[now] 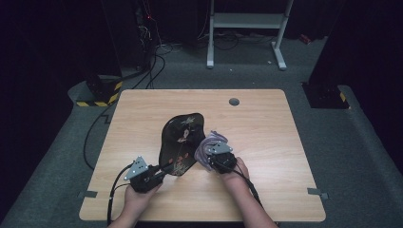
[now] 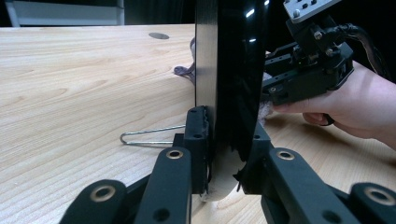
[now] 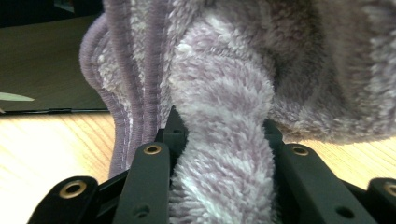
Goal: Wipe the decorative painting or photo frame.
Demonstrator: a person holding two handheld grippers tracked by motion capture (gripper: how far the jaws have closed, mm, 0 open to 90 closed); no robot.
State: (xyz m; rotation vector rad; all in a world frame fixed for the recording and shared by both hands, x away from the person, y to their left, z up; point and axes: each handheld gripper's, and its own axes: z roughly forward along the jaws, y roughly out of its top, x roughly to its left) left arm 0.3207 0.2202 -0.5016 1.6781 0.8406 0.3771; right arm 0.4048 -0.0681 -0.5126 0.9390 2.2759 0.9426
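Left gripper (image 1: 159,176): near the front edge of the table (image 1: 142,114), held in the person's left hand (image 1: 138,197); its jaws are clamped on the near edge of the black tray (image 1: 180,142).
Left grip up close: in the left gripper view the jaws pinch the tray (image 2: 233,70) from both sides, and it stands edge-on between them.
Black tray: glossy dark lacquer with a floral pattern, held tilted over the middle of the table; the pattern is too small to make out in detail.
Tray's hidden parts: in the left gripper view its top is cut off by the picture's edge, and its decorated face cannot be seen from that angle.
Right gripper (image 1: 215,153): just right of the tray, in the right hand (image 1: 235,173); its jaws are closed on a fold of the purple cloth (image 1: 205,147).
Purple cloth: fluffy, bunched against the tray's right rim; in the right gripper view the cloth (image 3: 224,140) blocks most of what lies behind it, so whether it touches the tray there cannot be told.
Right gripper from the other side: the left gripper view shows the gripper (image 2: 268,105) behind the tray, its jaw tips hidden by the tray.
Wire loop (image 2: 149,136): a thin metal piece lying on the table beside the left jaws; what it belongs to is unclear.
Grommet (image 1: 234,101): a small round grey disc at the table's far edge.
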